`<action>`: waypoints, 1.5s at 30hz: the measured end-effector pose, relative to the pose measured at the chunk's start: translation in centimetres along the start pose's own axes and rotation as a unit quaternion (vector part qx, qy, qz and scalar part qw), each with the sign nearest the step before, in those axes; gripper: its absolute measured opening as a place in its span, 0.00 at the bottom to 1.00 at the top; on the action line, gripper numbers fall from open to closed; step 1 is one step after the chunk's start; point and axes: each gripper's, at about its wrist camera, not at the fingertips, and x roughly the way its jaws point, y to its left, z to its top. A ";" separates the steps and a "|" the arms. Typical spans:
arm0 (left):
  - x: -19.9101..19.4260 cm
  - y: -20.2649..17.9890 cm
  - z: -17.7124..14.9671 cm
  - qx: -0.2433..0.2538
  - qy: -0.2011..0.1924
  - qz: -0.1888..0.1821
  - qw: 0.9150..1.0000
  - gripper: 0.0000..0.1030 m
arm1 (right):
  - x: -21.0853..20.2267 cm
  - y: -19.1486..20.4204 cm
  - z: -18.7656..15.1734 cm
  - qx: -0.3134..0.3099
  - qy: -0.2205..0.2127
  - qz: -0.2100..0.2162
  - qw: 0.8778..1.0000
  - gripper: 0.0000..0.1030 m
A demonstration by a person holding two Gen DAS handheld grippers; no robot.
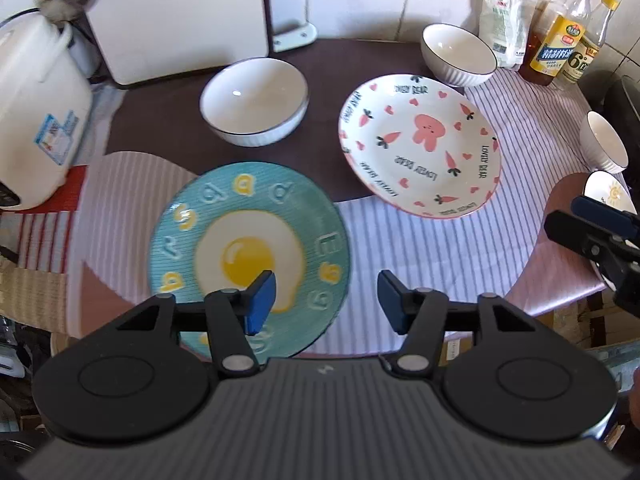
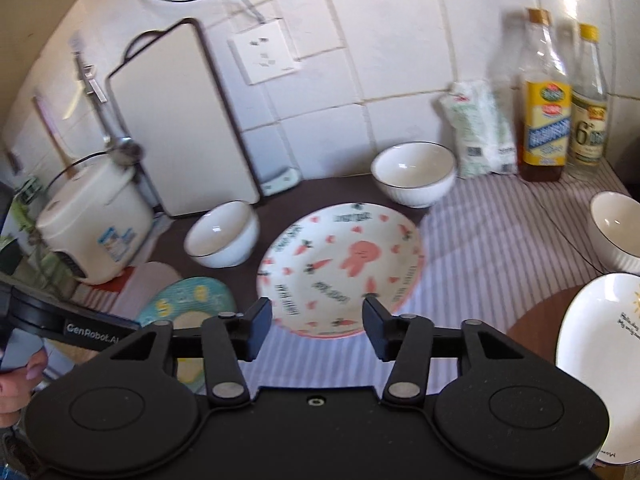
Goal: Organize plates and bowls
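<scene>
the egg plate [image 1: 248,256] lies left of the rabbit plate [image 1: 420,146], with a bowl [image 1: 254,100] behind them.

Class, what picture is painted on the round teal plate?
A fried egg ringed by letters, on the round teal ribbed plate; clearest in the left wrist view.

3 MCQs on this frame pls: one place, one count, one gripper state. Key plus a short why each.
1. Where is the round teal fried-egg plate relative to the white plate with pink rabbit and carrots, in the left wrist view?
A. stacked on it
B. to its left, nearer the camera
C. behind it by the wall

2. How many white ribbed bowls with dark rims show in the left wrist view?
A. one
B. three
C. five

3. What state is the left gripper in?
A. open, holding nothing
B. shut on a bowl
C. shut on a plate

Key: 1 B, the plates lie apart on the cloth. 2 B, bowls at. 3 A, the blue pads stand wide apart with nothing between.
</scene>
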 end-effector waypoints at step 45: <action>9.8 14.8 -4.2 -0.002 -0.035 0.035 0.999 0.82 | 13.7 6.6 -6.4 0.040 0.097 0.097 0.990 0.55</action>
